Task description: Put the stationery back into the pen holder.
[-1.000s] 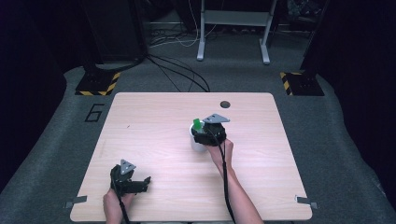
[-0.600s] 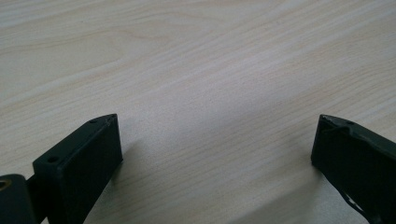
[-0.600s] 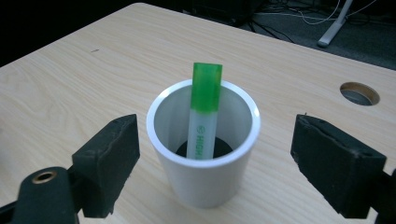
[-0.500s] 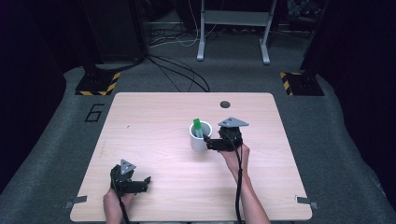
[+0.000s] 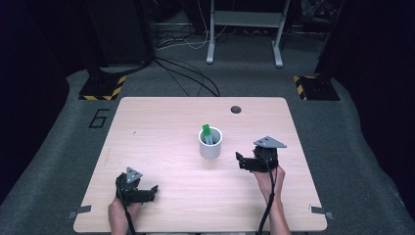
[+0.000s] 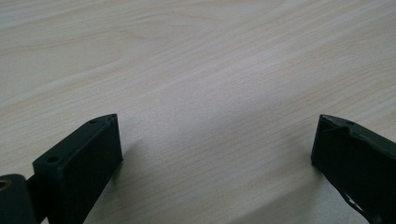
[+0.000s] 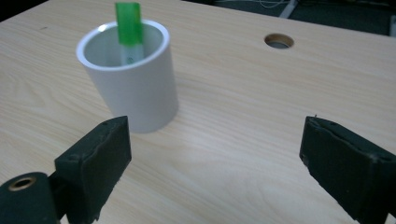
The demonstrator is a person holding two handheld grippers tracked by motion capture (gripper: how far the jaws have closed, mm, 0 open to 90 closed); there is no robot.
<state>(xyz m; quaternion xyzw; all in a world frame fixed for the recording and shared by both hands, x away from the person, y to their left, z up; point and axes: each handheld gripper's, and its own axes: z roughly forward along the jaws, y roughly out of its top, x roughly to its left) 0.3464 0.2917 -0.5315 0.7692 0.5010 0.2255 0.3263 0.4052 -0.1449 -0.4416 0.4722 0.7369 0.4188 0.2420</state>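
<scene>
High view showed a white cylindrical cup point(image 5: 210, 144) holding a green flat stick point(image 5: 207, 132). Right gripper point(image 5: 240, 160) sat just beside it, jaws wide; left gripper point(image 5: 152, 191), well apart, likewise gaped.

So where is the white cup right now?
In the high view the white cup stands near the table's middle, left of the right gripper, with a green item standing inside.
</scene>
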